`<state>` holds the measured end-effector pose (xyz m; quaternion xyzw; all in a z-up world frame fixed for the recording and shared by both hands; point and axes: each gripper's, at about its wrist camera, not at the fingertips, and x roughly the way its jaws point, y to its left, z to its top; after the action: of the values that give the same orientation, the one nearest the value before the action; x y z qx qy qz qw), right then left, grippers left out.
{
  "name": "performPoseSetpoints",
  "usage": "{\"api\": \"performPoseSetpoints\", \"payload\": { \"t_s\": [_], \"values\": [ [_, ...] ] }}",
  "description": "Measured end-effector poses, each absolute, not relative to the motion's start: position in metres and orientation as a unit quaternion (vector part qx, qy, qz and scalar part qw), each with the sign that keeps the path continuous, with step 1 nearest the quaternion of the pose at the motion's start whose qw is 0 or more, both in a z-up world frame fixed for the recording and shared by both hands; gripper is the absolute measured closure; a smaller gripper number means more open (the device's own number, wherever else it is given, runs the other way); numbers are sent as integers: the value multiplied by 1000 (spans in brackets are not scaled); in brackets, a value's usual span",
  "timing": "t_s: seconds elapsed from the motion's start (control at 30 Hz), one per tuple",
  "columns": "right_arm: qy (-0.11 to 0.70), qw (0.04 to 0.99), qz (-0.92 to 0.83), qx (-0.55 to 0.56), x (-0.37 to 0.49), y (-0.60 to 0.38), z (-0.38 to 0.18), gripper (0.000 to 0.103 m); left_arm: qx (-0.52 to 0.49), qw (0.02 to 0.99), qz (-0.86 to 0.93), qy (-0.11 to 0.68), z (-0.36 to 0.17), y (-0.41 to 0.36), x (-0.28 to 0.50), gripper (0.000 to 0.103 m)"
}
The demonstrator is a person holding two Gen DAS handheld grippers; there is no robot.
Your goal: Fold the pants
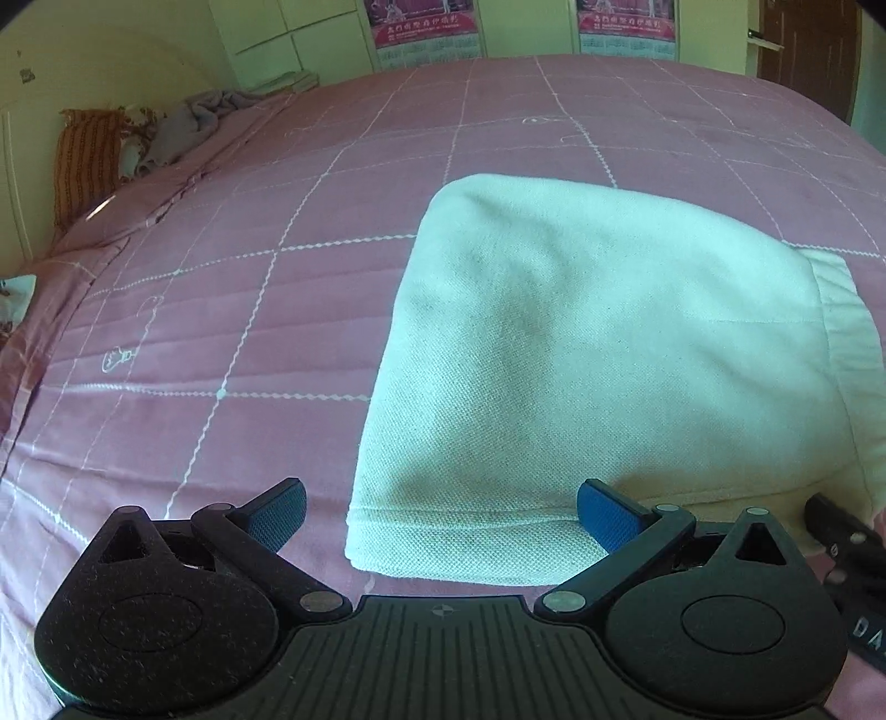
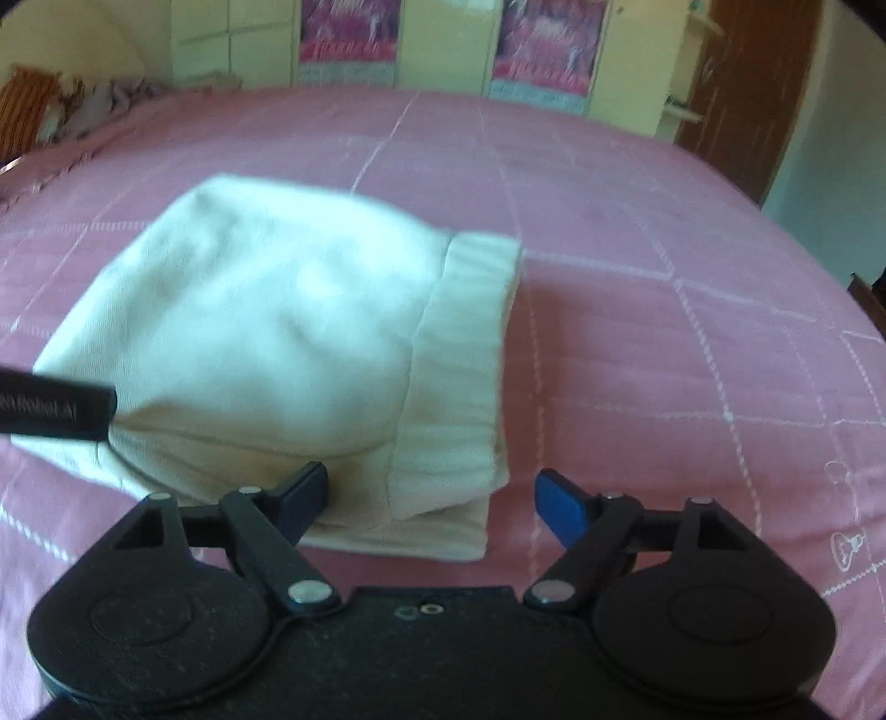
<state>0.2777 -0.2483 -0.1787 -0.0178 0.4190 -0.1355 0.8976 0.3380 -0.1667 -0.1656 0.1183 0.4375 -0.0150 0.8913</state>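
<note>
Pink quilted bed (image 1: pixel 232 310) with a white stitched grid, filling both views; pale cupboards (image 1: pixel 277 39) and two pink posters (image 1: pixel 423 27) along the far wall, brown door (image 1: pixel 808 50) at the far right corner. Orange striped pillow (image 1: pixel 86 160) and crumpled grey cloth (image 1: pixel 183 124) heaped at the far left edge of the bed. Pants (image 1: pixel 581 343), white and folded into a thick rectangle, lay flat near the front edge of the bed, hem band toward the front, ribbed waistband (image 2: pixel 470 354) along the right side. Left gripper (image 1: pixel 440 518) hung low over the pants' front left corner, jaws spread fully wide, blue pads (image 1: pixel 606 512) clear of the cloth, nothing gripped; left pad over bare bed, right pad just above the hem. Right gripper (image 2: pixel 432 501) hung over the front right corner, jaws well apart and gripping nothing; left pad just over the lower layer of cloth, right pad over bare bed beside the waistband. Seen from the right wrist, the pants blurred, with the left gripper's black body crossing their left edge. Seen from the left wrist, a black part of the right gripper showed beside the pants' front right corner.
</note>
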Motion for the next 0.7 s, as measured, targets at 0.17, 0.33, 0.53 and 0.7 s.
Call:
{"api": "performPoseSetpoints", "payload": {
  "t_s": [0.17, 0.33, 0.53, 0.7],
  "values": [
    [381, 915, -130, 17, 259, -250, -147, 18, 113, 898, -44, 422, -136, -162, 316, 0],
    [373, 920, -113, 27, 233, -249, -125, 16, 106, 910, -56, 396, -103, -150, 281, 0],
    [333, 938, -69, 61, 168, -238, -80, 4, 107, 927, -70, 352, -55, -123, 210, 0],
    [304, 946, -26, 106, 97, -232, -48, 0, 76, 939, -76, 326, -19, -92, 144, 0]
  ]
}}
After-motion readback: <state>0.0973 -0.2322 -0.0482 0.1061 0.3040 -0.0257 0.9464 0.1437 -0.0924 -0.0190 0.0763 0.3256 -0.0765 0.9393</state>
